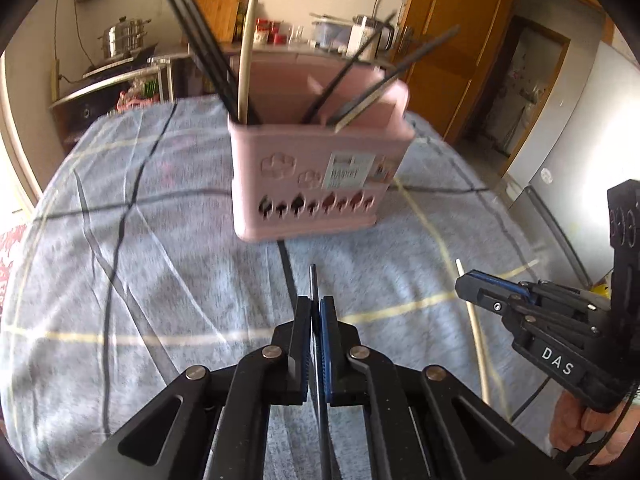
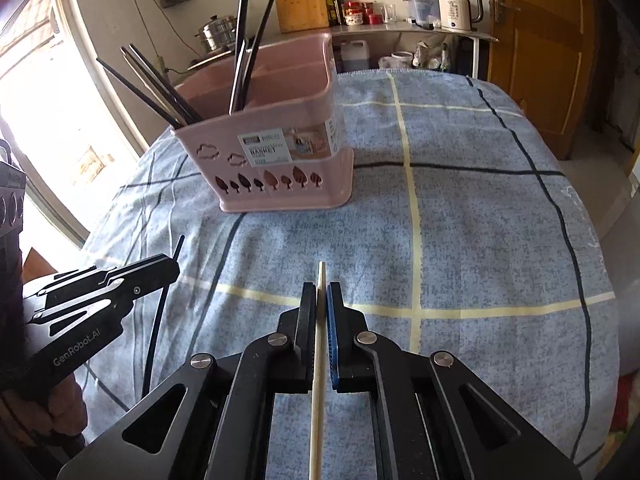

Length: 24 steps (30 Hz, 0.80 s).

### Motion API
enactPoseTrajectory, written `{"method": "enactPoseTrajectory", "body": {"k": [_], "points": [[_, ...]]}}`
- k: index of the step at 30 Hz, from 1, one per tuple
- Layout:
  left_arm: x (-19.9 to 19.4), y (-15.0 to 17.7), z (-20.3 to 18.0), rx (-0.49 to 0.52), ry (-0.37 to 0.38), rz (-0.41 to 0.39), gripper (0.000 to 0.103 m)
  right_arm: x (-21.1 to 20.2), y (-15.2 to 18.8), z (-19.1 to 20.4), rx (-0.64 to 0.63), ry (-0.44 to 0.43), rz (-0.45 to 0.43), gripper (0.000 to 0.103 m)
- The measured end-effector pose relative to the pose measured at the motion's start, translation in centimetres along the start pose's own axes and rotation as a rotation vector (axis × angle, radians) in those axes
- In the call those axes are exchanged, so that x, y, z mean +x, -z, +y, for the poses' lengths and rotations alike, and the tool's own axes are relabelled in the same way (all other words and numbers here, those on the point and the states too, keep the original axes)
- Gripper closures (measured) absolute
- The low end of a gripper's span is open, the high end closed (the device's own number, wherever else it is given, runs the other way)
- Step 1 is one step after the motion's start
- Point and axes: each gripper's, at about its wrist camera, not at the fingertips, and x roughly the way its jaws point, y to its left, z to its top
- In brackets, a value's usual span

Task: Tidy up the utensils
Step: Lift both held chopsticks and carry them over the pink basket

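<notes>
Pink plastic basket (image 1: 320,176) stands at twelve o'clock from my left gripper (image 1: 316,312), which pinches a black chopstick (image 1: 314,280); my right gripper (image 2: 322,300) clamps a pale chopstick (image 2: 318,360). Both sticks point toward it, left seemingly nearer.

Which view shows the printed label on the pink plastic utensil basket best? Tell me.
The right wrist view: the printed label on the pink plastic utensil basket is sharp, nearly face-on, and the word BASKET can be read. In the left wrist view the label is blurred and its text is illegible.
</notes>
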Motion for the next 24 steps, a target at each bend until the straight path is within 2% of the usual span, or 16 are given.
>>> {"method": "enactPoseTrajectory", "body": {"k": [8,12,16,24], "points": [[-6.7,-5.3,-0.8,0.034,0.028,-0.175,0.099,-5.4,-3.5,0.1,-0.005,-0.027,-0.158,0.098],[-9.1,-6.5,-0.7,0.042,0.033,-0.234,0.099,-7.4,-4.4,0.4,-0.013,-0.029,-0.218,0.098],[-10.2,-6.9,-0.4,0.032,0.037,-0.261,0.099,-8.5,-4.5,0.5,-0.011,-0.029,-0.249,0.098],[-11.1,-5.5,0.4,0.000,0.044,-0.270,0.099,-8.6,-3.7,-0.1,-0.007,-0.028,-0.247,0.098]]}}
